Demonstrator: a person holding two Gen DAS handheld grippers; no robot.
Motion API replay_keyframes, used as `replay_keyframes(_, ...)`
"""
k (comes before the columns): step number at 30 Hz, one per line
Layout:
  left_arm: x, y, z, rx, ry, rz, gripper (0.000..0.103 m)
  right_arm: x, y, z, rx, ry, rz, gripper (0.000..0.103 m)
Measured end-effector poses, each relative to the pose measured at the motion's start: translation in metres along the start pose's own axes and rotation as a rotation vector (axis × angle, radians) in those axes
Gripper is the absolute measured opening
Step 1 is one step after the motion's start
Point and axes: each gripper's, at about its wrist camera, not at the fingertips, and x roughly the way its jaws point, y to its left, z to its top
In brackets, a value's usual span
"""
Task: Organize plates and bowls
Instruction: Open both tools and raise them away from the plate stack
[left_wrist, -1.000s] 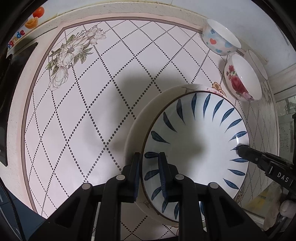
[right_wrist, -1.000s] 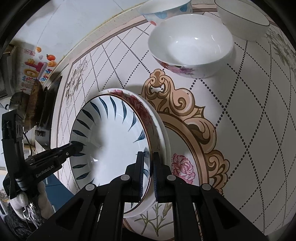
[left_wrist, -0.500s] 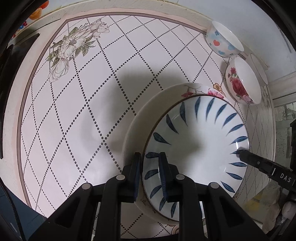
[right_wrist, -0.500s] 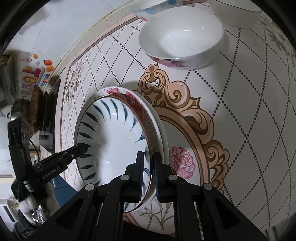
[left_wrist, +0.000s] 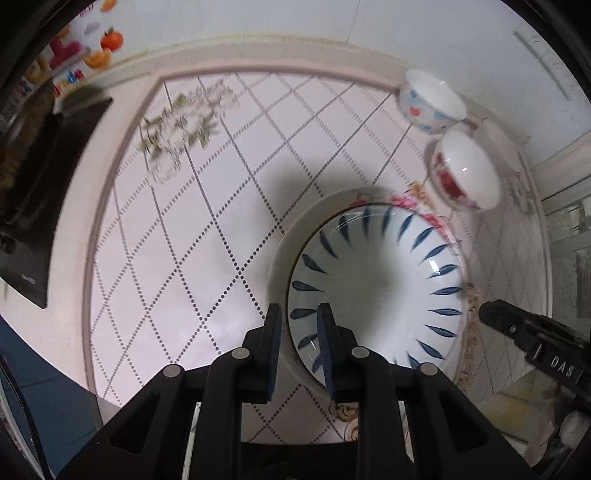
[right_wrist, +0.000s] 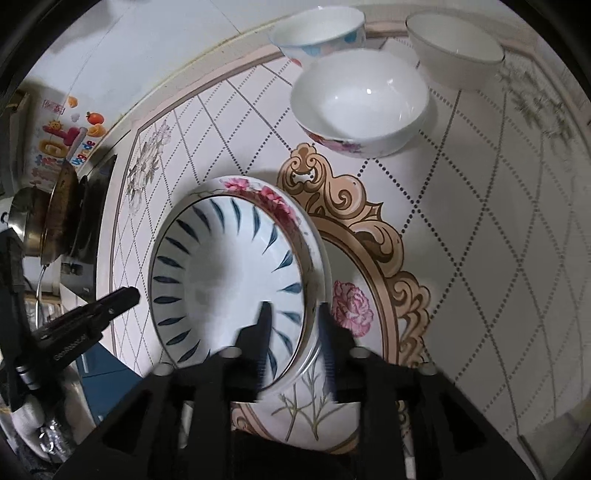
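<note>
Left gripper (left_wrist: 298, 334) parted, straddling the near rim of the blue-leaf plate (left_wrist: 373, 288), not pinching. Right gripper (right_wrist: 293, 334) likewise parted astride the opposite rim. Plate stacking looks done: blue-leaf plate nested on the floral plate (right_wrist: 314, 406). Bowls left, probably: rose bowl (right_wrist: 360, 103), heart bowl (right_wrist: 317, 33), plain bowl (right_wrist: 454, 50). Count: two plates, three bowls, on the tablecloth (left_wrist: 184, 240).

A blue-leaf plate (right_wrist: 225, 280) sits nested inside a larger pink-flowered plate (right_wrist: 314, 406), both flat on the patterned counter. At about 1 o'clock from them stands a white bowl with red roses (right_wrist: 360, 107), upright. Just beyond it, at 11 o'clock of that bowl, is a bowl with blue and red hearts (left_wrist: 430, 101); at its 1 o'clock, a plain white bowl (right_wrist: 456, 44).
</note>
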Motion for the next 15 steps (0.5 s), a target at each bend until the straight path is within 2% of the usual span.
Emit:
replay_keyframes(2, -0.017, -0.004, -0.003, 0.024, -0.036, 0.005, 0.022, -0.014, 0.009, -0.009, -0.015, -0.021, -0.006, 0.045)
replay_keyframes(4, -0.032, -0.006, -0.008, 0.037, -0.067, 0.005, 0.031, -0.030, 0.018, -0.018, -0.026, -0.041, -0.006, 0.057)
replay_keyframes(6, -0.045, -0.010, -0.013, 0.051, -0.094, 0.002, 0.031, -0.048, 0.028, -0.028, -0.037, -0.071, -0.004, 0.066)
replay_keyframes(7, -0.052, -0.012, -0.016, 0.064, -0.109, 0.003, 0.036, -0.055, 0.032, -0.033, -0.040, -0.084, -0.005, 0.072)
replay_keyframes(8, -0.059, -0.013, -0.019, 0.074, -0.121, 0.002, 0.042, -0.062, 0.038, -0.038, -0.045, -0.099, -0.005, 0.074)
replay_keyframes(10, -0.072, -0.016, -0.026, 0.092, -0.149, 0.002, 0.082, -0.079, 0.047, -0.047, -0.054, -0.131, -0.009, 0.082)
replay_keyframes(15, -0.098, -0.015, -0.045, 0.104, -0.213, -0.004, 0.091, -0.116, 0.065, -0.075, -0.073, -0.209, -0.060, 0.090)
